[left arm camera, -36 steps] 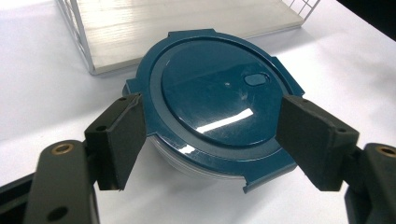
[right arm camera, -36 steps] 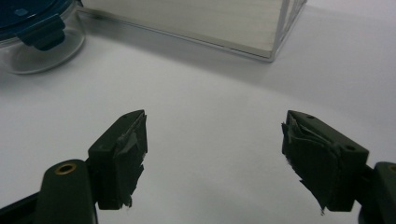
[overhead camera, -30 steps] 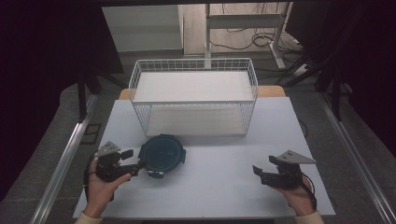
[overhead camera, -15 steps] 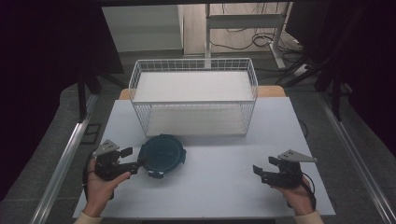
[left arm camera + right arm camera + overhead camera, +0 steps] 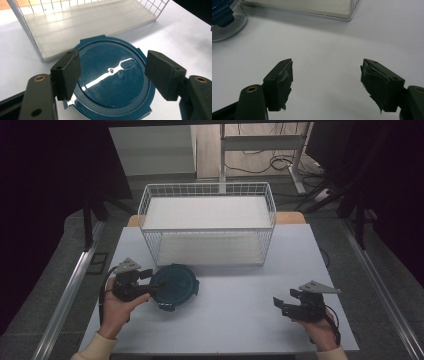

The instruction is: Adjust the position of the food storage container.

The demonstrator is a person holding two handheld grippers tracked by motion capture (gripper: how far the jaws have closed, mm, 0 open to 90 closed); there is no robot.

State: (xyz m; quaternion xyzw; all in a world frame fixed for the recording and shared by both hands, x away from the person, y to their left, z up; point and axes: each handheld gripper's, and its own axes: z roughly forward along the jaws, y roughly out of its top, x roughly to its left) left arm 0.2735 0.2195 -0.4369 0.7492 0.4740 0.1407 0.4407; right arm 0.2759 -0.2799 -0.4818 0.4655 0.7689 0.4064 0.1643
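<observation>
White table (image 5: 230, 320) carries one wire basket (image 5: 207, 222) at upper centre and one round container (image 5: 174, 286) at centre left, just below the basket. Container: dark blue lid with clasps over a clear body. Left gripper (image 5: 112, 75) jaws have just been closing, straddling the lid, not pressing. Right gripper (image 5: 327, 82), lower right, jaws closing, parted on nothing.

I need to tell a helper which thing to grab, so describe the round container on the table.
Start at the white wire basket at the back of the white table. Just in front of its left corner sits the round container, beside the left claw. It alone is dark teal-lidded, with side clips and a clear body.
</observation>
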